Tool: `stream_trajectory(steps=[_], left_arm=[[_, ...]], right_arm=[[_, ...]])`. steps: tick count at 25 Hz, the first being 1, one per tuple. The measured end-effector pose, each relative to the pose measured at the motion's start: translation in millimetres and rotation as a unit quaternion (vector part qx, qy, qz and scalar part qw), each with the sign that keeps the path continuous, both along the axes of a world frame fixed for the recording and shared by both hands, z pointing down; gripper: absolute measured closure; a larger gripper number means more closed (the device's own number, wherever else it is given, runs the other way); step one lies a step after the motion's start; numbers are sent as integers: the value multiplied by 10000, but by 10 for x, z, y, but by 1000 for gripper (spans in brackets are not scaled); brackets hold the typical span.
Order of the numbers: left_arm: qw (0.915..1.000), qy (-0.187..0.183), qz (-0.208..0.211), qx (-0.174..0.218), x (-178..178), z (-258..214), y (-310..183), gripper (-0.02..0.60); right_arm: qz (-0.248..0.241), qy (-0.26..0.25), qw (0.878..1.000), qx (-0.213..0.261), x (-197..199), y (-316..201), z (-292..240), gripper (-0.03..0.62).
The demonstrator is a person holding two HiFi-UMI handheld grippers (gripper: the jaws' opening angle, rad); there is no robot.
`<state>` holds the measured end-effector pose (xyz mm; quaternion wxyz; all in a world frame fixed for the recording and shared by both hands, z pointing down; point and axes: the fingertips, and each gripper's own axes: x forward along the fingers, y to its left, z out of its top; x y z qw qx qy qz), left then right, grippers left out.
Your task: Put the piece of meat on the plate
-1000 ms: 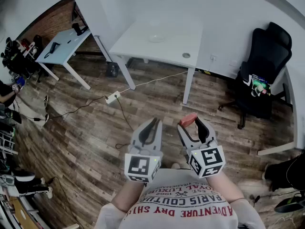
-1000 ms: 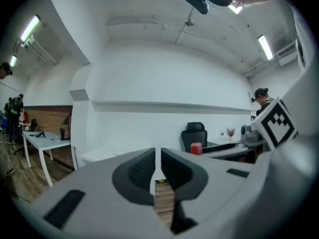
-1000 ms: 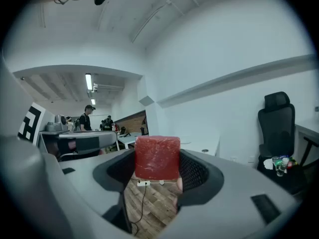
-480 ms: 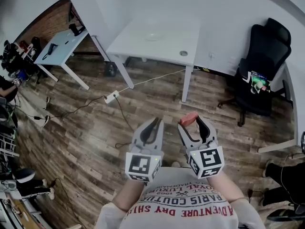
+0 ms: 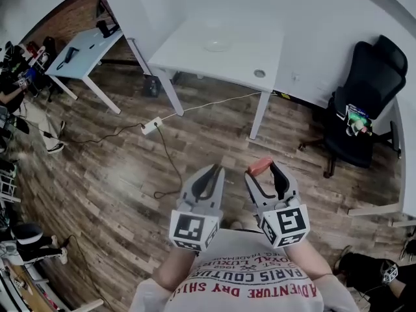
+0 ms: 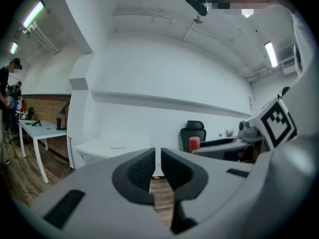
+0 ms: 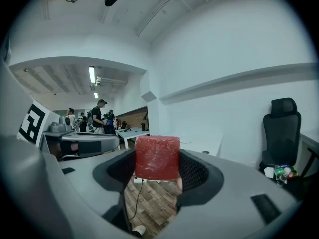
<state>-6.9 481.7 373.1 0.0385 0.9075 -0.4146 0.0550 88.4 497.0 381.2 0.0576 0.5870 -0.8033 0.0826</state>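
Standing over wooden floor (image 5: 117, 174), white table (image 5: 240, 60) far ahead, black office chair (image 5: 364, 103) far right. Left gripper (image 5: 211, 169) near, jaws pressed almost together, nothing between them. Right gripper (image 5: 263, 168) just beside it on the right, jaws pinching the piece of meat (image 7: 157, 157). Plate (image 5: 216, 46) sits on the far table, well apart from the red meat held above the floor.

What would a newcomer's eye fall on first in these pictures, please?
The red piece of meat stands out first, clamped in the right tongs over the wooden floor. Ahead stands the white table with the pale plate on it. The left tongs are shut on nothing, beside the right.
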Motion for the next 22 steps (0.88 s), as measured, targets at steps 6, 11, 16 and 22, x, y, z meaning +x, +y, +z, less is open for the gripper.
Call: stream_trajectory(steps=[6,11,16,22], left_arm=[[9999,71,96,-125,-143,100,-623,545],[9994,154,123,-270,-362,96,-1305,545],[9983,-117,541,-186,-614,25,-2026,546],[9962,-202,844,48,-1062,-126,-2915,545]], right_arm=[[105,-32,9998,-135,-127,-583,59,315],[74,67,9993,-364,-372,-1178,100,315],[214,89,9989,-408,-717,-1924,-8,315],[435,153,9985,-306,-1205,-2801,-90,315]])
